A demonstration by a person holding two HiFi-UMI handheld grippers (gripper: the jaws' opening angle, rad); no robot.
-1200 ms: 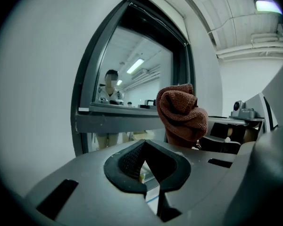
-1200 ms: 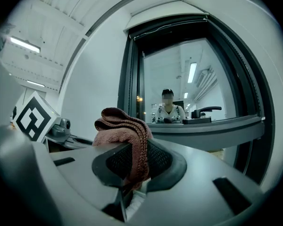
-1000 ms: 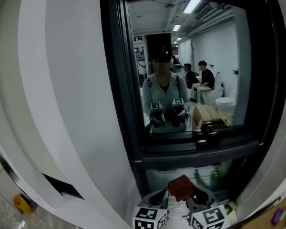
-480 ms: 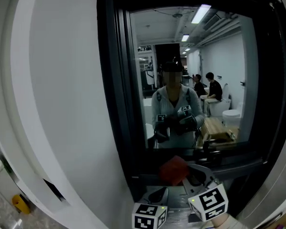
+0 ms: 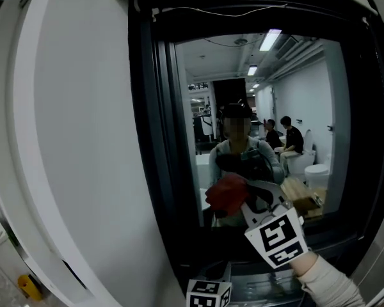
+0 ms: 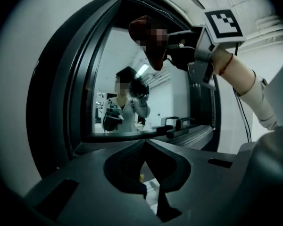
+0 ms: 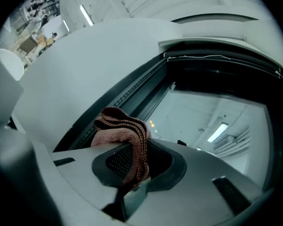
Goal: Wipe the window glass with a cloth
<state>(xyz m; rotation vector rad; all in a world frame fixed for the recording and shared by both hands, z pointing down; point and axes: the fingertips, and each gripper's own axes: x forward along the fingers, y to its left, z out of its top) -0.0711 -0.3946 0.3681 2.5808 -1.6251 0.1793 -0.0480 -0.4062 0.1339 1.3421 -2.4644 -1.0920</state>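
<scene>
In the head view the right gripper (image 5: 243,198) is held up before the window, its jaws pinching a bunched red cloth (image 5: 226,194) that sits in front of the lower middle of the glass (image 5: 275,94). From here I cannot tell whether the cloth presses on the pane or hangs just short of it. The left gripper (image 5: 208,293) shows only as its marker cube at the bottom edge, low and well apart from the cloth. The left gripper view shows that gripper's own jaws (image 6: 144,145) pressed together at the tips with nothing between them, aimed up at the window. Above them the right gripper (image 6: 172,44) carries the cloth (image 6: 144,32) close to the glass (image 6: 132,79), near the top of the dark frame (image 6: 68,88) as this view sees it. The right gripper view looks along its jaws (image 7: 134,149), which are closed on a fold of the cloth (image 7: 125,133). The rest of the fabric bulges out past the tips toward the frame (image 7: 132,95) and the left part of the glass (image 7: 212,112); contact is again unclear. The pane shows only reflections, with no smear, streak or wiped patch that I can make out. So my reading is that the cloth is gripped and brought to the window, while the wiping itself is at most just starting and nearly all of the pane is left to cover.
</scene>
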